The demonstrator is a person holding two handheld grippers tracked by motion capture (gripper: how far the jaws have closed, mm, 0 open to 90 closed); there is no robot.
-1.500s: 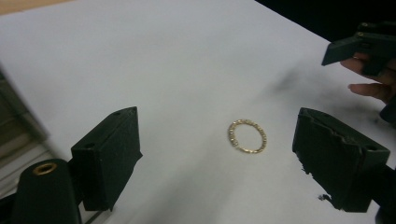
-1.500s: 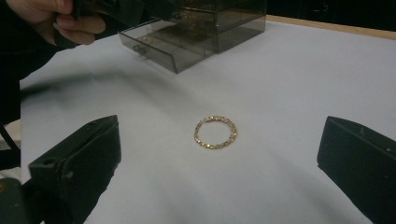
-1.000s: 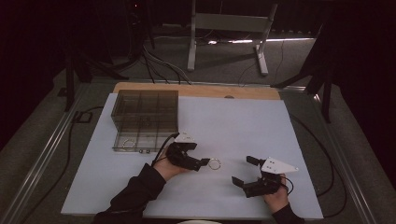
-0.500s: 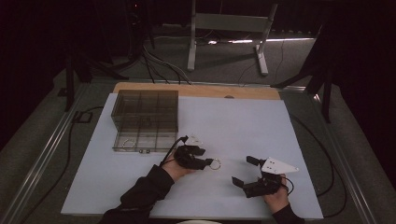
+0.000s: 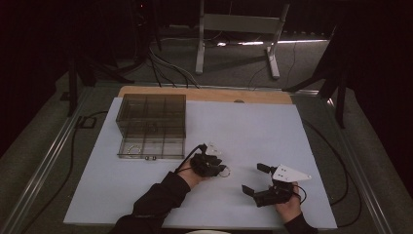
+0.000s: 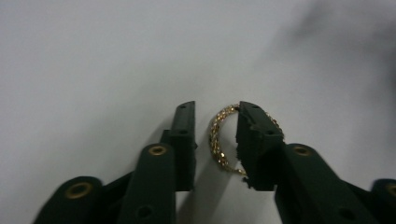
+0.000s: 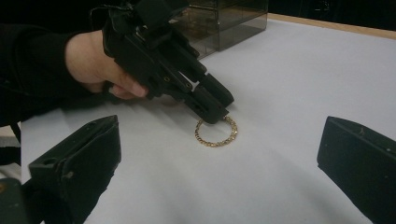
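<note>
Left gripper, jaws narrowly parted astride one side of a gold chain bracelet lying flat mid-sheet on the white table; right gripper, jaws wide apart and holding nothing, near the front edge, bare surface between.

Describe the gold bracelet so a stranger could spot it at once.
On the white table, look just right of the smoky clear organizer box, where the left claw comes down. The bracelet lies flat there, its near edge between the claw's jaws: a small gold chain ring, the only loose thing on the sheet.
</note>
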